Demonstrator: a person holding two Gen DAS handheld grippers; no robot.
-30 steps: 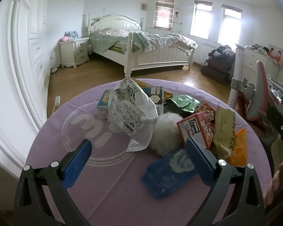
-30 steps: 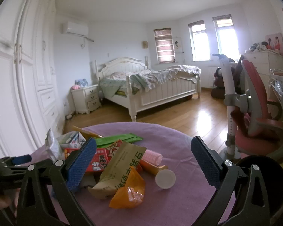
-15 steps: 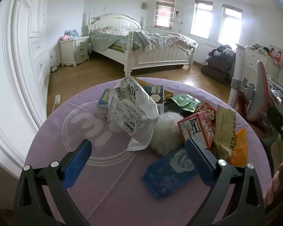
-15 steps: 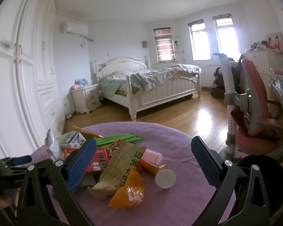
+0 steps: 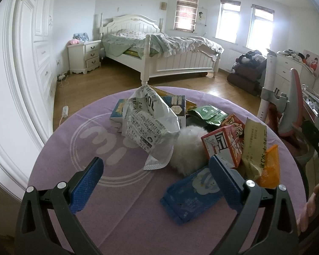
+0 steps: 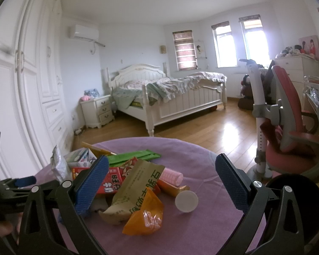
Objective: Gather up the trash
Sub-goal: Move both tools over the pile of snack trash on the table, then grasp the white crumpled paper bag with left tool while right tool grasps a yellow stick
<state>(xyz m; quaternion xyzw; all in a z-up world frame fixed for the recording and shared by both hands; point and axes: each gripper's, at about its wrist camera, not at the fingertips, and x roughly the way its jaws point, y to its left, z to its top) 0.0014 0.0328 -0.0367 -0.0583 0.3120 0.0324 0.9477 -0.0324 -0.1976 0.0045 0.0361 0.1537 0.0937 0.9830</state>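
Note:
A pile of trash lies on a round table with a purple cloth (image 5: 121, 216). In the left wrist view I see a crumpled white printed bag (image 5: 147, 121), a white fluffy ball (image 5: 188, 148), a blue wipes pack (image 5: 191, 197), a red carton (image 5: 223, 146), a tan wrapper (image 5: 255, 144), an orange wrapper (image 5: 270, 167) and a green packet (image 5: 208, 114). My left gripper (image 5: 156, 175) is open and empty, above the near table edge. In the right wrist view my right gripper (image 6: 161, 182) is open and empty, above the tan wrapper (image 6: 136, 182), orange wrapper (image 6: 145, 214) and white cap (image 6: 186, 198).
A black round bin (image 6: 295, 208) stands right of the table. A pink chair (image 6: 287, 127) stands beyond it. A white bed (image 5: 159, 55), a nightstand (image 5: 85, 57) and wardrobes (image 5: 32, 48) are further off. The left gripper shows at the right wrist view's left edge (image 6: 21, 182).
The left wrist view has tilted up slightly. Nothing on the table has moved, and both grippers stay open.

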